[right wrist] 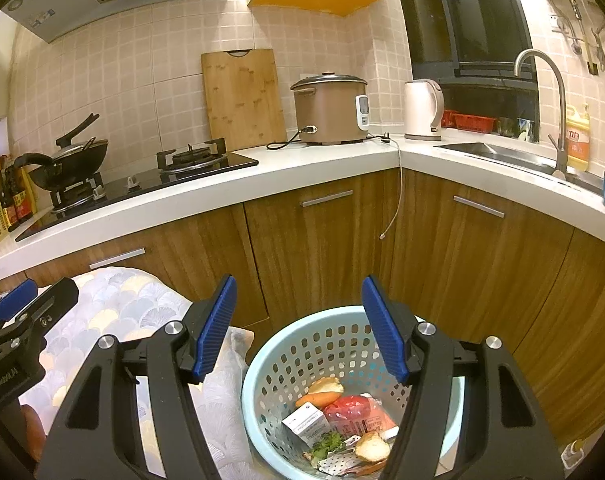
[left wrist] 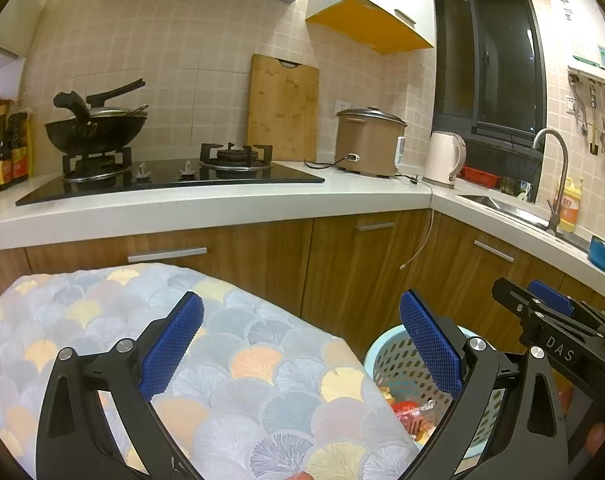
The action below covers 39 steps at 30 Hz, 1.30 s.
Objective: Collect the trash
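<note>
On my right claw's (left wrist: 542, 304) arm I can read "DAS" in pale letters; the lettering along my left claw's (right wrist: 22, 300) arm is too blurred to make out. The yellow bottle (right wrist: 577, 136) by the sink carries red characters I cannot read. The trash sits in the pale blue perforated basket (right wrist: 286, 356) on the floor, just beside the scallop-patterned cloth (left wrist: 238, 360) covering the table: a carrot (right wrist: 318, 399), a red printed packet (right wrist: 358, 416), a small white box (right wrist: 306, 420), bread pieces (right wrist: 372, 446) and some greens (right wrist: 326, 440). My right claw (right wrist: 298, 328) hangs above the basket with its blue pads spread and nothing between them. My left claw (left wrist: 300, 344) is spread wide too, over the cloth's edge, holding nothing.
</note>
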Each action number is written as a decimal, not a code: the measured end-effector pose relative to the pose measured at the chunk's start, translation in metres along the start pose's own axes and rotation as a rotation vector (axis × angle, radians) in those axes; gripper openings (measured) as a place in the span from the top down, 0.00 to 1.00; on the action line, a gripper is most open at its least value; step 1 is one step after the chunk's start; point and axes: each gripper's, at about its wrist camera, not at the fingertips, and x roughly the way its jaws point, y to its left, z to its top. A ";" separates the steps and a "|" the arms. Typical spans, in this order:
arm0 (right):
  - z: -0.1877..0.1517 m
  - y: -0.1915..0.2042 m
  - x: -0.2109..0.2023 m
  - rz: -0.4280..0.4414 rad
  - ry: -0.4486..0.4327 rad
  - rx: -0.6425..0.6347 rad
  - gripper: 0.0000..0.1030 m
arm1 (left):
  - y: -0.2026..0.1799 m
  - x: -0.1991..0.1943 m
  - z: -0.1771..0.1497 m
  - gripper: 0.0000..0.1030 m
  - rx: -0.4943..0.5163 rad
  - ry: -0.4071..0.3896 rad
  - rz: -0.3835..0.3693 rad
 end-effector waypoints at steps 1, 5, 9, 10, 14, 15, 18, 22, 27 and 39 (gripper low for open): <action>0.000 0.000 0.001 0.001 0.002 0.001 0.41 | 0.000 0.000 0.000 0.07 -0.001 0.001 0.001; -0.001 0.001 0.000 0.002 0.002 0.000 0.41 | 0.000 0.000 0.000 0.07 0.000 0.000 0.001; -0.002 0.001 -0.001 -0.006 -0.005 0.002 0.41 | 0.000 0.000 0.000 0.07 0.001 0.000 0.000; -0.002 0.001 -0.002 -0.006 -0.006 0.004 0.41 | -0.001 0.000 0.000 0.07 0.002 -0.001 0.000; -0.003 0.000 -0.001 -0.012 -0.004 0.007 0.41 | 0.000 0.000 -0.001 0.07 0.003 -0.001 0.000; -0.003 -0.001 -0.001 -0.012 -0.002 0.013 0.41 | 0.000 0.000 -0.001 0.07 0.003 0.000 -0.001; -0.003 -0.003 0.000 -0.016 0.000 0.017 0.41 | -0.001 0.000 -0.001 0.07 0.002 -0.001 0.000; -0.003 -0.003 0.000 -0.017 -0.002 0.020 0.41 | -0.001 0.000 -0.001 0.07 0.003 -0.001 0.002; -0.003 -0.002 0.000 -0.016 -0.001 0.019 0.41 | -0.001 0.000 -0.001 0.07 0.004 0.000 0.003; -0.004 -0.003 0.003 -0.013 0.006 0.023 0.41 | -0.001 0.001 -0.003 0.07 0.013 0.003 0.008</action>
